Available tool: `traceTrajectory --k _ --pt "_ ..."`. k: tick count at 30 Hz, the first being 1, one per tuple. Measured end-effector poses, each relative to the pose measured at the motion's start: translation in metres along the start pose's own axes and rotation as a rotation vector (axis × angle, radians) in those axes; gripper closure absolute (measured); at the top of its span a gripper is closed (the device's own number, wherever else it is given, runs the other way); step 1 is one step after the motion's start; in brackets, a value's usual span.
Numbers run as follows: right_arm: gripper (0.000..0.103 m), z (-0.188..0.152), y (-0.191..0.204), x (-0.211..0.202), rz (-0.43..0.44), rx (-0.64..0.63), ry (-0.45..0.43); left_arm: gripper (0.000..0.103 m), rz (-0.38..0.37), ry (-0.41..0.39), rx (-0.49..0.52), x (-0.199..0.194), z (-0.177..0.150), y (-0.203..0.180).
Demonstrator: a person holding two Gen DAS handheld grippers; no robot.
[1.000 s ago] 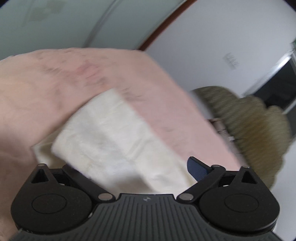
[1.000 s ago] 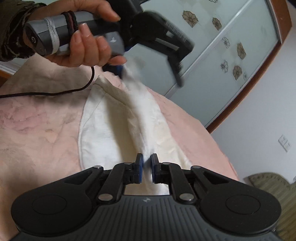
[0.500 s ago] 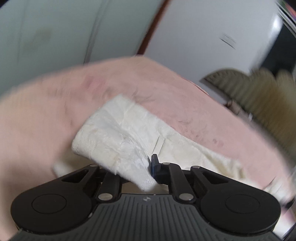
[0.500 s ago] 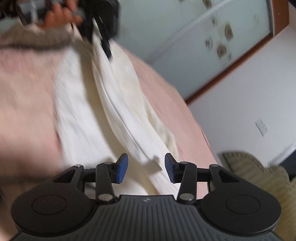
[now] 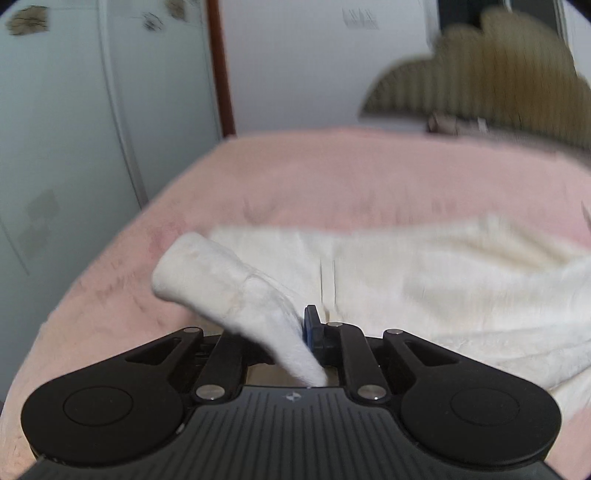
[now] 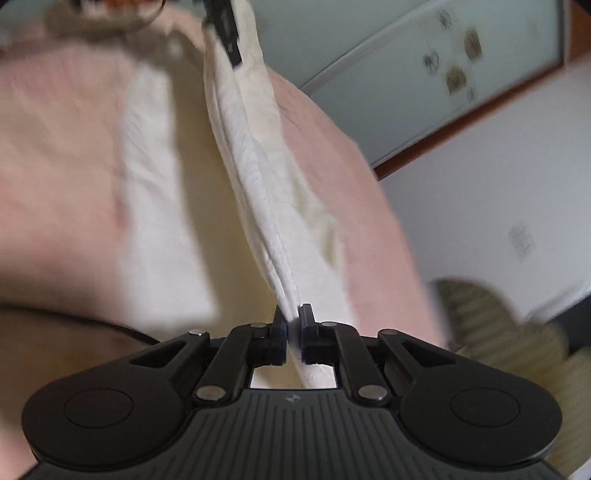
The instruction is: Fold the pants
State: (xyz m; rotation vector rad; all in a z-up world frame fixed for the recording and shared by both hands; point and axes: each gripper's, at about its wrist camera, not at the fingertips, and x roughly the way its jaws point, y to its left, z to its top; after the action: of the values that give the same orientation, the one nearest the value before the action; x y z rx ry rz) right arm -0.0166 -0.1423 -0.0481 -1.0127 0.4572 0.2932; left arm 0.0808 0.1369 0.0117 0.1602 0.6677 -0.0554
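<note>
White pants (image 5: 424, 280) lie on a pink bed cover (image 5: 332, 177). My left gripper (image 5: 295, 332) is shut on one end of a lifted fold of the pants; the cloth hides its left finger. My right gripper (image 6: 291, 325) is shut on the other end of the same edge of the pants (image 6: 251, 155), which stretches taut up to the left gripper (image 6: 225, 26) at the top of the right wrist view. The rest of the pants lies flat beneath.
The bed's edge (image 6: 369, 177) runs close to a glass sliding door (image 6: 424, 74) with a wooden frame. A white wall (image 5: 314, 62) stands behind. A tan ribbed cushion (image 5: 498, 74) sits beside the bed. A black cable (image 6: 110, 325) crosses the cover.
My right gripper opened, then shut on the pants edge. My left gripper shut on the cloth and swung round. The fold between them is now lifted and taut.
</note>
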Motion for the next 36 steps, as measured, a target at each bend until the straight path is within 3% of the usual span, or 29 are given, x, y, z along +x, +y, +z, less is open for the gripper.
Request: traceTrajectory --k 4,11,14,16,18,21,23,26,29,32,34,36 --pt "0.097 -0.011 0.03 0.009 -0.005 0.027 0.032 0.088 0.028 -0.001 0.043 -0.003 -0.016 -0.005" --pt "0.097 -0.015 0.027 -0.003 0.028 0.167 0.004 0.086 0.034 0.011 -0.003 0.001 -0.015 -0.002" --pt "0.097 -0.014 0.024 -0.017 0.06 0.238 0.003 0.074 0.07 0.002 0.005 -0.007 -0.018 -0.005" --pt "0.096 -0.018 0.018 -0.019 0.085 0.303 -0.002 0.049 0.087 0.0 -0.008 -0.016 -0.019 -0.001" --pt "0.095 -0.022 0.013 -0.03 0.118 0.326 -0.003 0.036 0.141 -0.006 0.0 -0.03 -0.018 0.002" --pt "0.094 -0.034 -0.015 -0.056 0.235 0.452 -0.078 0.034 0.234 -0.071 0.029 -0.057 -0.012 0.004" --pt "0.094 -0.042 -0.037 -0.062 0.204 0.583 -0.155 0.033 0.269 -0.122 0.042 -0.07 -0.002 -0.002" --pt "0.094 -0.057 -0.061 -0.037 0.13 0.801 -0.135 0.03 0.165 -0.176 0.048 -0.079 0.016 -0.025" --pt "0.094 -0.075 -0.057 0.003 0.184 0.909 0.083 0.026 -0.019 -0.18 0.104 -0.074 0.024 -0.069" --pt "0.094 -0.089 -0.054 -0.028 0.178 0.946 0.007 0.026 -0.21 -0.139 0.185 -0.059 0.02 -0.121" --pt "0.094 -0.116 -0.068 -0.054 0.081 1.074 -0.03 0.026 -0.305 -0.115 0.234 -0.049 0.014 -0.154" --pt "0.092 -0.153 -0.081 -0.07 -0.092 1.178 0.024 0.026 -0.363 -0.114 0.297 -0.041 0.008 -0.184"
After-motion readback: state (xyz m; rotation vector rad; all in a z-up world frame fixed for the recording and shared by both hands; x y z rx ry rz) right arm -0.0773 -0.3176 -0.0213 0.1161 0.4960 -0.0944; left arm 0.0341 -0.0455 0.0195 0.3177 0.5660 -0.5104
